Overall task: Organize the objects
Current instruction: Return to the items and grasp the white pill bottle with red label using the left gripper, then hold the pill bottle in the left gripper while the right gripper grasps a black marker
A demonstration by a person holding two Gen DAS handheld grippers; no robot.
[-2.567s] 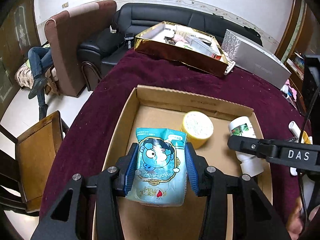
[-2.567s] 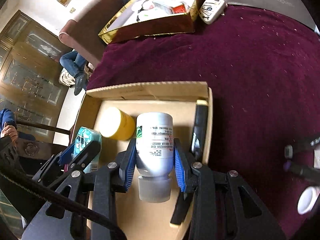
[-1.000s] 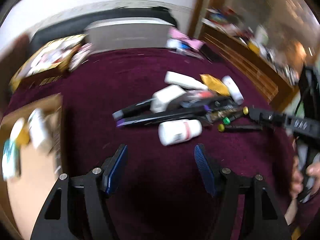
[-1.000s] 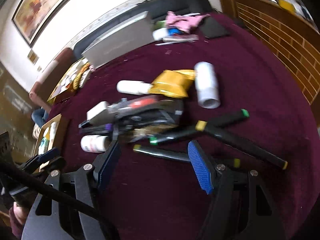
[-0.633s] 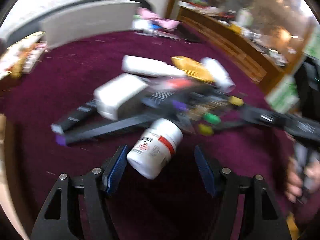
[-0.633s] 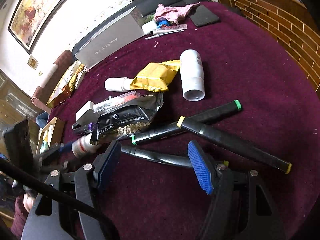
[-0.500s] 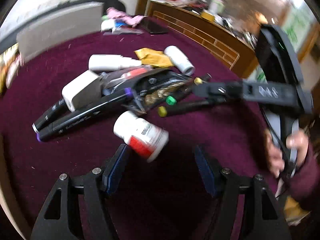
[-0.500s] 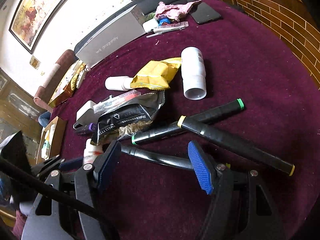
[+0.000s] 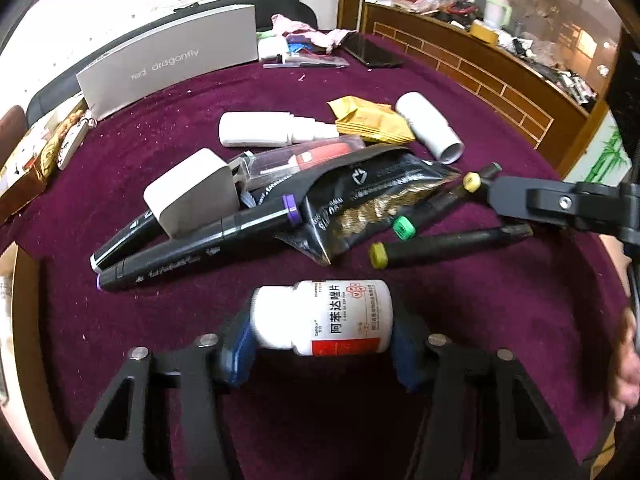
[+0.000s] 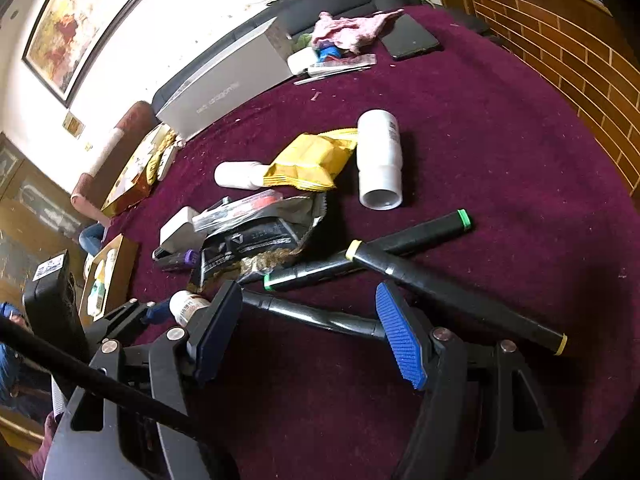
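A white pill bottle point(image 9: 320, 316) with a red label lies crosswise between the blue pads point(image 9: 236, 344) of my left gripper point(image 9: 320, 344). Its jaws are closing, and the pads touch the bottle's cap end and base. The right wrist view shows the same bottle point(image 10: 188, 306) low on the left in that gripper. My right gripper point(image 10: 308, 336) stands open astride a black marker point(image 10: 312, 314) lying on the maroon cloth, its pads apart from it. One of its fingers point(image 9: 532, 200) reaches in from the right in the left wrist view.
Behind the bottle lies a heap: black markers point(image 9: 200, 248), a black snack pouch point(image 9: 372, 196), a white charger block point(image 9: 192, 196), a yellow packet point(image 9: 372, 120) and a white bottle point(image 9: 430, 126). A grey box point(image 9: 168, 68) stands at the back. The cardboard box point(image 10: 108, 276) sits far left.
The left gripper has come down over the pill bottle, which now sits crosswise between narrower jaws. The right gripper has stayed over the black marker.
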